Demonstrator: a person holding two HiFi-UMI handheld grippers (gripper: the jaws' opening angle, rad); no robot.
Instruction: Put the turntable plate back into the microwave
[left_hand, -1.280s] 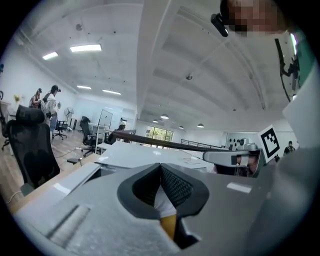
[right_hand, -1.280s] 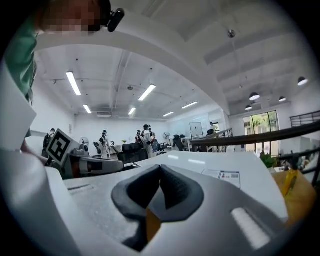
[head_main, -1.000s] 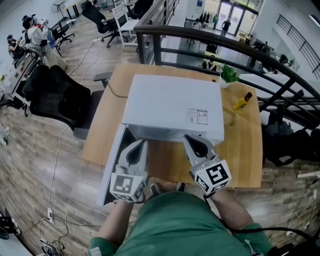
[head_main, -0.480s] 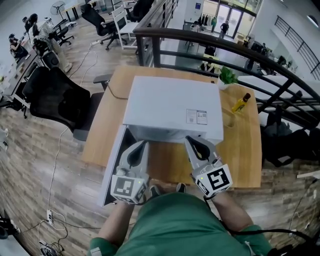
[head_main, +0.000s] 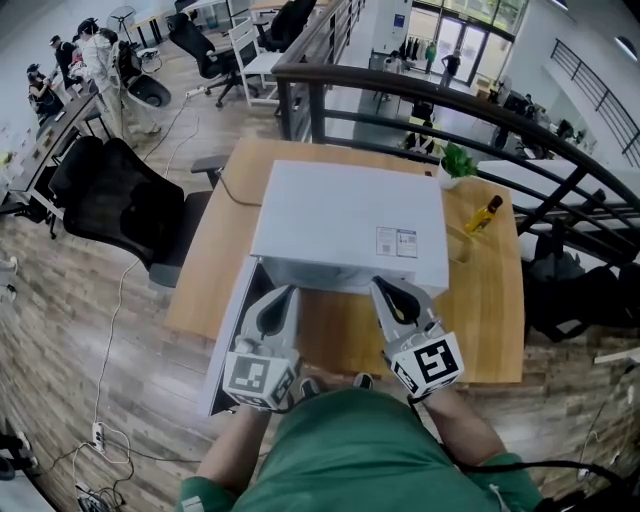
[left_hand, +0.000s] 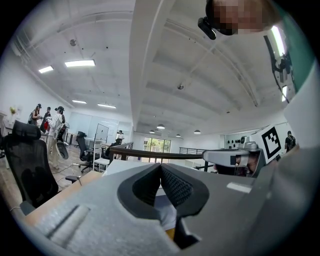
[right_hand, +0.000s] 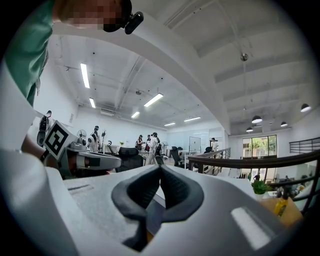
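A white microwave (head_main: 345, 225) stands on a wooden table (head_main: 485, 320), seen from above, with its door (head_main: 232, 335) swung open to the left. No turntable plate shows in any view. My left gripper (head_main: 285, 292) points level at the microwave's front near the door hinge, shut and holding nothing. My right gripper (head_main: 385, 287) points at the front's right part, also shut and empty. In the left gripper view the jaws (left_hand: 160, 166) meet tip to tip with nothing between them, and the same is true in the right gripper view (right_hand: 160, 167).
A yellow bottle (head_main: 485, 212) and a small green plant (head_main: 458, 155) sit on the table right of the microwave. A black railing (head_main: 450, 105) runs behind the table. A black office chair (head_main: 120, 205) stands at the left. People stand far off at the upper left.
Both grippers stay shut in nearly the same spot before the microwave. The head view has shifted slightly, and the people at the far left have moved.
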